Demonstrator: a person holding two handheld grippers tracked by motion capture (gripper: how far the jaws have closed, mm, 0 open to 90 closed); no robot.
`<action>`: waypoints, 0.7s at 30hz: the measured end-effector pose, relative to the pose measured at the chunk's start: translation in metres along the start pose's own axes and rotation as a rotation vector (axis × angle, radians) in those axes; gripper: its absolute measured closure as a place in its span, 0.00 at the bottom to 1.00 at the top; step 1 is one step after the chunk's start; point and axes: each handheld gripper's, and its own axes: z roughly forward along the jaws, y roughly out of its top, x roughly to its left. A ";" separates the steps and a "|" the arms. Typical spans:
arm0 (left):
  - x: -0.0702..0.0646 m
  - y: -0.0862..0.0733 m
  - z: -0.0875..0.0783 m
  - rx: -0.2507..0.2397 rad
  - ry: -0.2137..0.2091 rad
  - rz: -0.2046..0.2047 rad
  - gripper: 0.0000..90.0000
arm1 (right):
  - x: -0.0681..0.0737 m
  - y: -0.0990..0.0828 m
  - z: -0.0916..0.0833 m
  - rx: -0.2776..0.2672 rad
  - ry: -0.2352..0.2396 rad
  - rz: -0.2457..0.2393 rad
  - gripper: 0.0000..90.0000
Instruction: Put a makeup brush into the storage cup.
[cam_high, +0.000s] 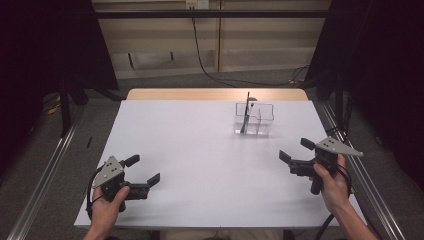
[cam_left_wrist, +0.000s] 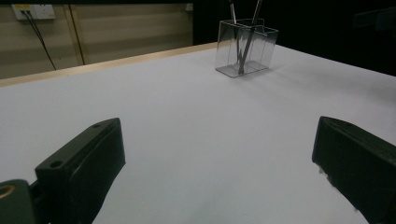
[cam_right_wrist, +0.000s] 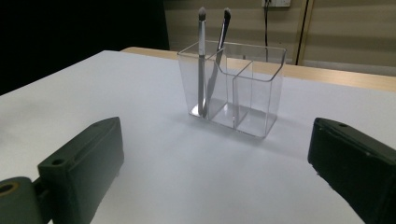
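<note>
Clear organizer (cam_right_wrist: 232, 91) holds two brushes (cam_right_wrist: 201, 60).
They stand in its left compartment (others look bare); my left gripper (cam_high: 145, 170) and right gripper (cam_high: 295, 150) gape, well short of it.

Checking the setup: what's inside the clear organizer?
The clear organizer holds two slim brushes standing together in one end compartment, tips above the rim. The other compartments look empty. Nothing is covered, since the walls are see-through.
</note>
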 end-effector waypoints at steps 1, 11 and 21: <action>0.000 0.000 0.000 0.001 -0.001 0.000 0.03 | 0.000 -0.002 -0.003 -0.002 -0.010 -0.001 0.03; -0.001 -0.002 -0.004 -0.005 0.006 -0.008 0.03 | 0.009 -0.022 -0.026 0.000 -0.029 0.030 0.03; -0.002 -0.002 -0.008 -0.011 0.008 -0.022 0.03 | 0.006 -0.035 -0.048 -0.065 -0.061 0.045 0.01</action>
